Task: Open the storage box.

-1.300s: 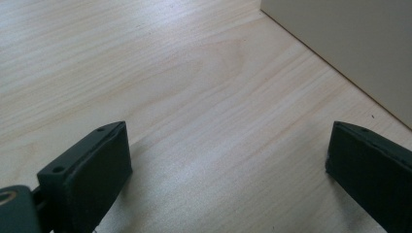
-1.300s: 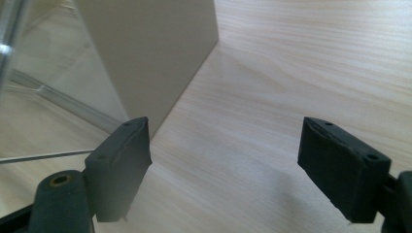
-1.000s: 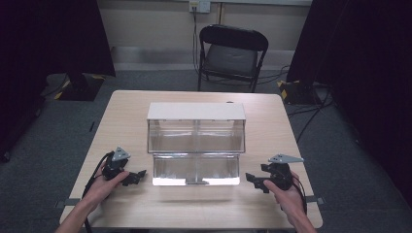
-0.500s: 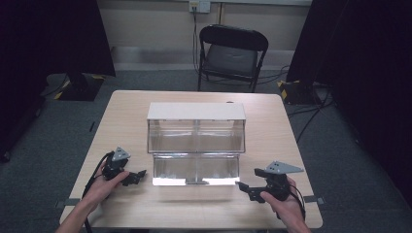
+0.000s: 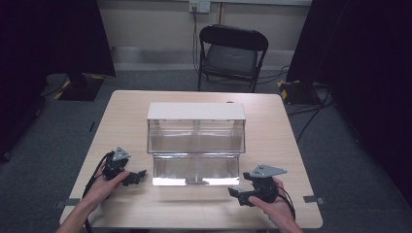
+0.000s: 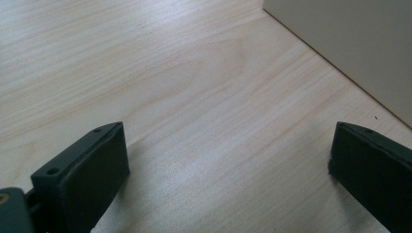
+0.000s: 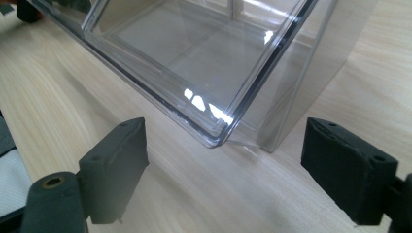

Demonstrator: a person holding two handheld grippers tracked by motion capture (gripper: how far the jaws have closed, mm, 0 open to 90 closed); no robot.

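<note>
Approach step, by the look of it — nothing gripped yet. Clear two-tier drawer box (image 5: 196, 143) standing mid-table, white top, lower drawer (image 5: 196, 169) pulled out toward the near edge, apparently empty. Right gripper (image 5: 235, 193) lying low on the table (image 5: 272, 126) just off the drawer's near right corner, pointing left; jaws spread wide with only bare wood between them, and lately a little less wide than half a second back. From the right gripper view, that clear drawer corner (image 7: 218, 136) sitting just ahead of the jaws and between their lines, not touched by either pad. Left gripper (image 5: 139, 173) resting near the drawer's left end, jaws likewise parted over bare wood — the box's pale side wall (image 6: 350, 43) off to the far right in the left gripper view, apart from the jaws.

Next move, as a judgement: probably a push or a grip on the drawer front to slide it shut, or a steadying of the box. Needs the right gripper brought a little farther left and forward, square to the drawer front, without catching the corner sideways and skewing the light box.

Against the earlier frames: right gripper shifted nearer and leftward, from beside the drawer's right end to off its near corner. Left gripper and box unchanged.
</note>
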